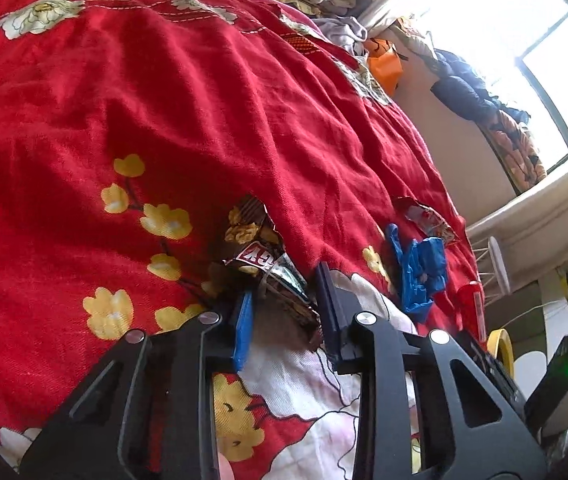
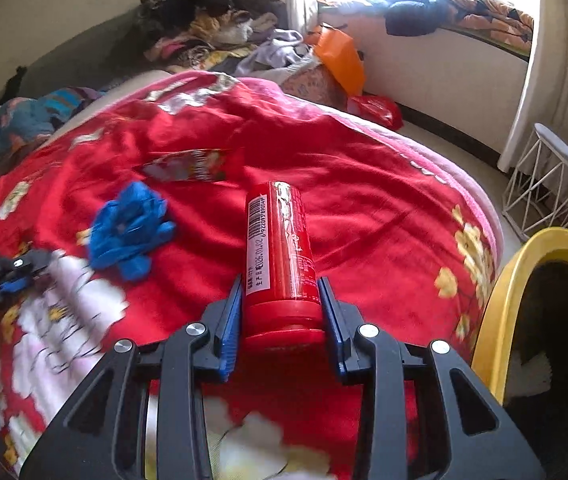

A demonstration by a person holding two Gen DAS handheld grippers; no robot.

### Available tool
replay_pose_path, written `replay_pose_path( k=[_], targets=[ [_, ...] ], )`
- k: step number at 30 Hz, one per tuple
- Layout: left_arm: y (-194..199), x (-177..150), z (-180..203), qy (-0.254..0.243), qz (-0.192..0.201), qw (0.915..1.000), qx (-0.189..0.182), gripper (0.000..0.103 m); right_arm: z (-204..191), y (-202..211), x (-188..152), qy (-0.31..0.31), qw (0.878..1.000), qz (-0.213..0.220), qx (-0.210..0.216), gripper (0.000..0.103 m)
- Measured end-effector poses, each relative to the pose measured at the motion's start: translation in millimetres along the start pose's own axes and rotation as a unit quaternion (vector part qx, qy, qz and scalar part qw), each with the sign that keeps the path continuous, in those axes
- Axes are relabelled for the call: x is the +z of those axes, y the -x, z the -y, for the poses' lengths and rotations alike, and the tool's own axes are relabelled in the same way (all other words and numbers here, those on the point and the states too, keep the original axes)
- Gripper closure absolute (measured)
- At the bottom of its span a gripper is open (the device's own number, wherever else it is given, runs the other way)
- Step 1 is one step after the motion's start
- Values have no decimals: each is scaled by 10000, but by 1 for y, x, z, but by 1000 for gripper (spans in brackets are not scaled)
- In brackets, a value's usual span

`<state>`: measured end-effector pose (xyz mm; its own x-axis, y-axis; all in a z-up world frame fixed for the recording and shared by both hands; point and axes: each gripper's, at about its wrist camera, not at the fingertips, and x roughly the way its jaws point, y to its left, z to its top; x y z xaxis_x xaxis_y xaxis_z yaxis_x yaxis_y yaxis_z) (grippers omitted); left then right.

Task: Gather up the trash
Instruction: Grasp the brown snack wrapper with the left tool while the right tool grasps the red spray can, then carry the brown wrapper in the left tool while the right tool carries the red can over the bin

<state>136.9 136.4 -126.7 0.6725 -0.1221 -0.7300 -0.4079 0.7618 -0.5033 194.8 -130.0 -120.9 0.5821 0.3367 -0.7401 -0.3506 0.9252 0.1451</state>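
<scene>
My left gripper [image 1: 284, 304] is shut on a crumpled brown snack wrapper [image 1: 262, 256], held just above the red floral blanket [image 1: 144, 100]. It also shows at the left edge of the right wrist view [image 2: 8, 276]. My right gripper [image 2: 280, 312] is shut on a red cylindrical tube [image 2: 280, 248] with a barcode label, held over the blanket [image 2: 363, 200]. A crumpled blue glove [image 2: 128, 226] lies on the blanket left of the tube; it also shows in the left wrist view [image 1: 417, 268]. A flat red and white wrapper [image 2: 188, 166] lies beyond the glove, also seen in the left wrist view [image 1: 427, 218].
A yellow-rimmed bin [image 2: 523, 280] with a dark inside stands at the bed's right edge. A white wire stool [image 2: 551, 176] stands by the curtain. An orange bag [image 2: 341, 58] and piled clothes [image 2: 220, 28] lie at the bed's far end.
</scene>
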Motion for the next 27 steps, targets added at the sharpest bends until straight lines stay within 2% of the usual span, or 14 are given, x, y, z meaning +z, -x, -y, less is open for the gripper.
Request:
replay_pose_path(
  k=[7,15,27],
  targets=[
    [12,-4,8,-207,2,9997,-137,88,-9,27,-11,13,9995,170,248,70],
    [38,-7,38,-762,295,9962,-298,89,-10,54,-12,-116,9982,389,432,70],
    [59,-33,106,-1853,487,9790,-694,89,15,95,-12,-382,9958,773,297,70]
  ],
)
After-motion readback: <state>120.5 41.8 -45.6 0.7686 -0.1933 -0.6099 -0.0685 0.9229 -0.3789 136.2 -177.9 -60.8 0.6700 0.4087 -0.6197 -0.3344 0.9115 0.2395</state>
